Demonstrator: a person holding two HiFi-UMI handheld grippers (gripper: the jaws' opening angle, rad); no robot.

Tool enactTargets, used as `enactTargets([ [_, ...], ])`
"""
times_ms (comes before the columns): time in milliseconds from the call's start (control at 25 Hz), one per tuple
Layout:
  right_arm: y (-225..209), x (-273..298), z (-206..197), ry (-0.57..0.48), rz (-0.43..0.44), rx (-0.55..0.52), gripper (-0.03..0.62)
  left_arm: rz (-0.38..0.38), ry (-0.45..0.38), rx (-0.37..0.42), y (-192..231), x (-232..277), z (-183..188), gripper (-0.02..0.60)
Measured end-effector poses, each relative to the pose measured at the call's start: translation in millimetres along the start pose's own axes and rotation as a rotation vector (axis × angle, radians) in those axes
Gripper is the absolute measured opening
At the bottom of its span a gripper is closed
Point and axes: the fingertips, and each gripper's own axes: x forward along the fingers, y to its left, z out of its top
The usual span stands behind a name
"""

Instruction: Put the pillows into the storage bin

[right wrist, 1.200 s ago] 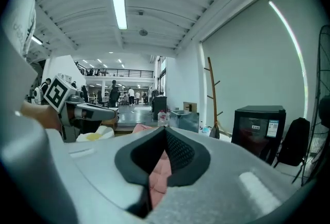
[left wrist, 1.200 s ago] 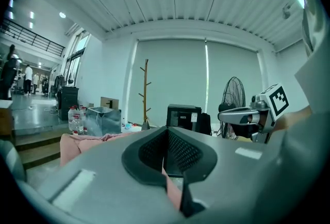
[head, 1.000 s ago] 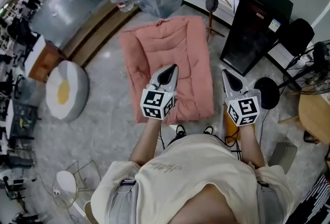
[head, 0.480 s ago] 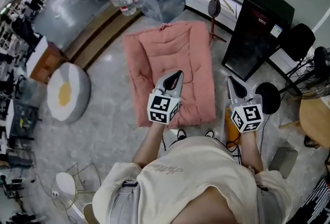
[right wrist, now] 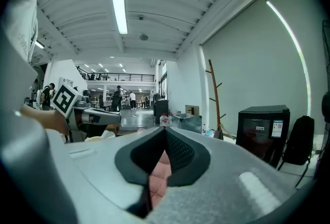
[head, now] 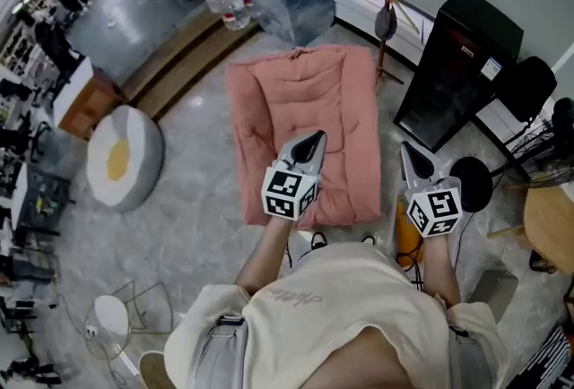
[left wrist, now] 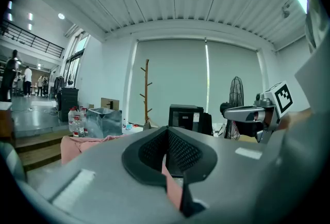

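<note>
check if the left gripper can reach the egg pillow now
Probably not yet. The left gripper is shut over the pink mat; the egg pillow lies on the floor well off to its left. Nothing blocks the way, but it needs a step over.

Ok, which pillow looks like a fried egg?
The round white pillow with the yellow middle, lying off to the left in the head view. The other one, the pink pillow, is big, flat and rectangular, with no yellow on it.
</note>
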Motion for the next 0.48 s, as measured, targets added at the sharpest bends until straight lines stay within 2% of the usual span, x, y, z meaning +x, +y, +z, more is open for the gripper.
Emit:
enactTargets([
  [480, 1.5, 13.9, 6.8, -0.020, 0.008, -0.019, 0.002, 0.011, -0.003, -0.036, 11.6, -6.2, -10.9, 0.015],
])
